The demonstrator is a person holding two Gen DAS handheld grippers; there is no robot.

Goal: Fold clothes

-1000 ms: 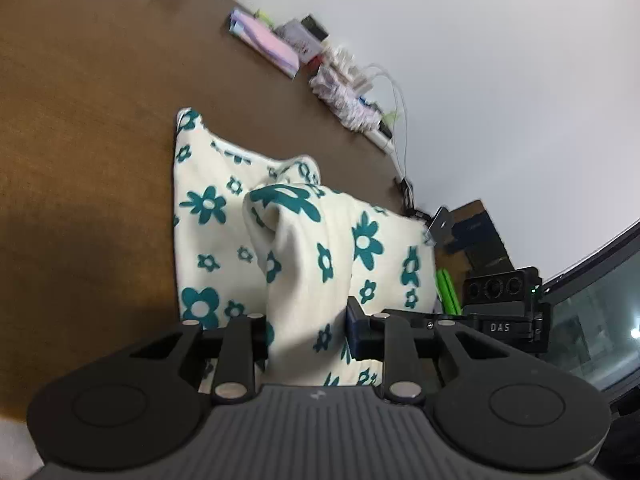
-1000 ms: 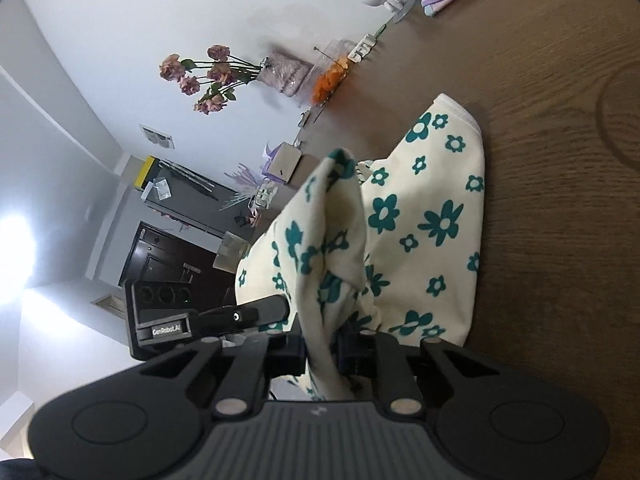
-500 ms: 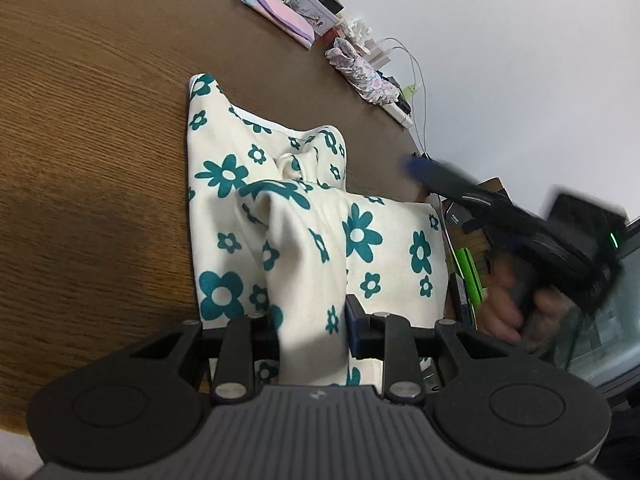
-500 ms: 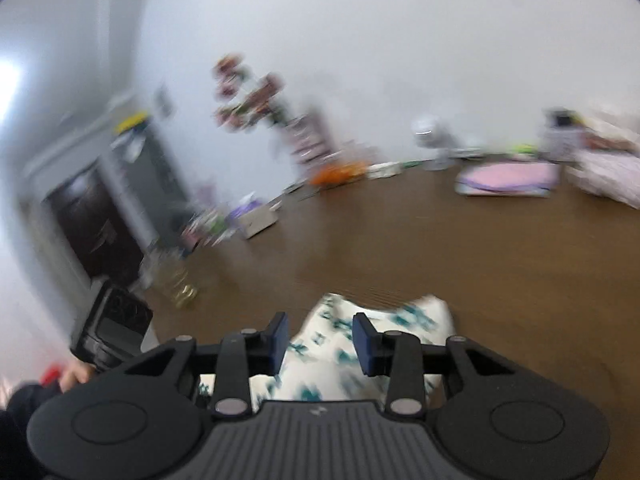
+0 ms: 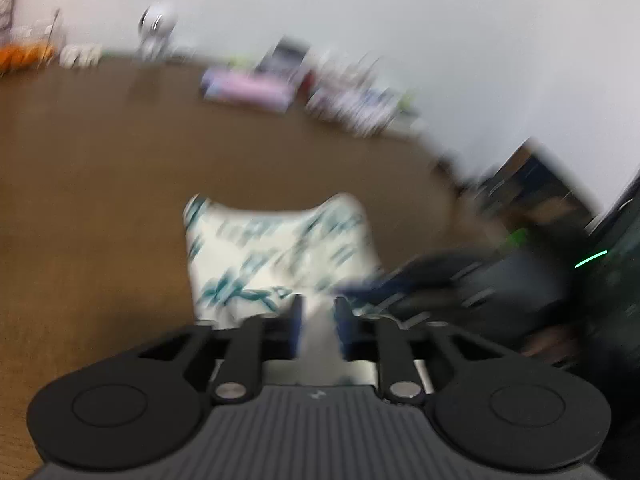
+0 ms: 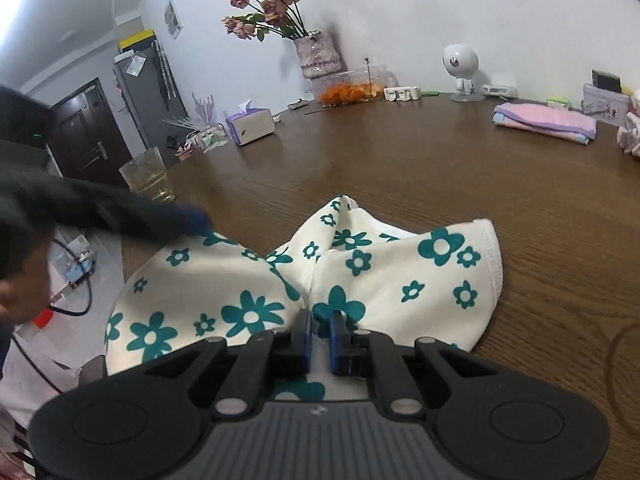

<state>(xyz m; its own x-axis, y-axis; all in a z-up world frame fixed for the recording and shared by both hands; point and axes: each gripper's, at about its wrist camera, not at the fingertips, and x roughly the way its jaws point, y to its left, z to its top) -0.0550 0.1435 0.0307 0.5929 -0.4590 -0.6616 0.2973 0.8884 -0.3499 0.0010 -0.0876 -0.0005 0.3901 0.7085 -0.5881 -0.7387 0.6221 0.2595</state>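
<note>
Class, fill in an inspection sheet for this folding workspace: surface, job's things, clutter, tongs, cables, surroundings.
Surface: brown wooden table.
Job's things: cream garment with teal flowers, bunched on the table.
Clutter: folded pink towel, tissue box, glass tumbler, vase of dried roses.
Tongs: right tongs shut on garment; left tongs blurred, grip unclear.
Cables: black cable beyond the table's left edge.
Surroundings: white wall, dark door.
</note>
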